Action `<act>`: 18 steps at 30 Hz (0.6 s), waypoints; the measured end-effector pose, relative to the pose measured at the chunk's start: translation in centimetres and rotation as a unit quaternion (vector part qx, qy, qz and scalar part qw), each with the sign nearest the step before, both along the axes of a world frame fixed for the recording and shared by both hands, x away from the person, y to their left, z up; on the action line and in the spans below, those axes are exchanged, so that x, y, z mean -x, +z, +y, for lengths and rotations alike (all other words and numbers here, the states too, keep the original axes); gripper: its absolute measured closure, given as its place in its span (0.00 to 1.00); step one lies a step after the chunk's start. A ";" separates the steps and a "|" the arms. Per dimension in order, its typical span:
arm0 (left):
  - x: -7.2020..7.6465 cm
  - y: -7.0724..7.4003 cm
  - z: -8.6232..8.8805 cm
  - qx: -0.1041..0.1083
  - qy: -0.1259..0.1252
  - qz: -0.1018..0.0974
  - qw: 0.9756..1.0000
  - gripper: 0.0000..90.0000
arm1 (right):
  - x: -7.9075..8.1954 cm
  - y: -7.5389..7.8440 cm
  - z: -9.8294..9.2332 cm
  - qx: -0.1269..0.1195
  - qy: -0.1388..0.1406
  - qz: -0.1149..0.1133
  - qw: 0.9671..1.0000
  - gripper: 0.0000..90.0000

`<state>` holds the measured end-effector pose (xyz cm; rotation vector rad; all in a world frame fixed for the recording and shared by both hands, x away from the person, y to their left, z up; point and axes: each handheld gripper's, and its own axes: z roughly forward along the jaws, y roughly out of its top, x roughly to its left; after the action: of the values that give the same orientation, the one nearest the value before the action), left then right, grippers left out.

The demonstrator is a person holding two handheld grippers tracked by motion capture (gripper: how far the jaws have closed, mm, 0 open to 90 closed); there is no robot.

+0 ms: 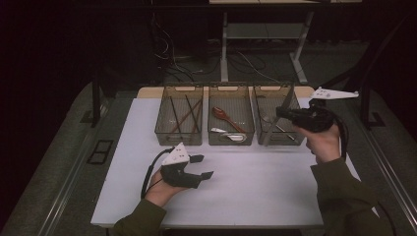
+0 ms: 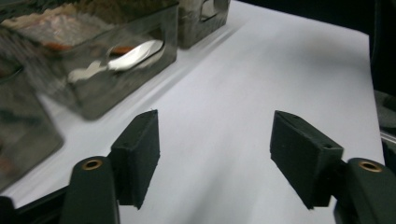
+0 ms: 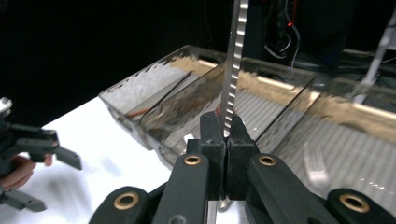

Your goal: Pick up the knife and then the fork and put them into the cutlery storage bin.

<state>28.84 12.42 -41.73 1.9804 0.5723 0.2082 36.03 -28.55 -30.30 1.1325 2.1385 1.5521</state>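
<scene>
My right gripper (image 3: pixel 227 135) has its jaws clamped on a thin serrated metal knife (image 3: pixel 235 56) above the right clear plastic bin (image 1: pixel 289 105) at the table's far edge; it could pivot and slip. Left gripper (image 1: pixel 200 167) hangs empty, jaws apart.

- Three clear bins (image 1: pixel 178 139) are standing in a row at the far side of the white table (image 1: pixel 255 191).
- Two dark chopsticks (image 1: pixel 175 115) are lying in the left bin.
- One brown wooden spoon (image 1: pixel 223 117) and one white spoon (image 1: pixel 231 134) are lying in the middle bin.
- One fork (image 3: pixel 316 169) is lying in the right bin.
- One serrated knife (image 3: pixel 233 65) is standing up above the bins.
- Two grippers are showing: the left gripper (image 1: pixel 204 167) and the right gripper (image 1: pixel 280 112).
</scene>
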 end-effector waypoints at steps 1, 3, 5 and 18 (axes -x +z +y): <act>0.1 -0.1 0.4 -0.003 0.003 0.000 1.000 0.33 | -0.2 0.4 -0.3 0.002 -0.004 -0.003 1.000 0.98; 0.4 -0.5 1.3 -0.003 0.006 0.004 1.000 0.31 | -0.5 1.0 -0.8 0.007 -0.014 -0.008 1.000 0.98; 0.6 -0.8 1.8 -0.005 0.011 0.009 1.000 0.28 | -1.0 1.6 -1.3 0.017 -0.023 -0.012 1.000 0.98; 0.9 -1.5 4.0 -0.013 0.032 0.012 0.999 0.08 | -5.8 1.9 -3.1 0.095 -0.076 0.007 0.993 0.98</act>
<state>27.90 16.40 -43.19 1.9942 0.6520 0.2340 41.82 -31.62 -28.37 1.2136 2.1017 1.2493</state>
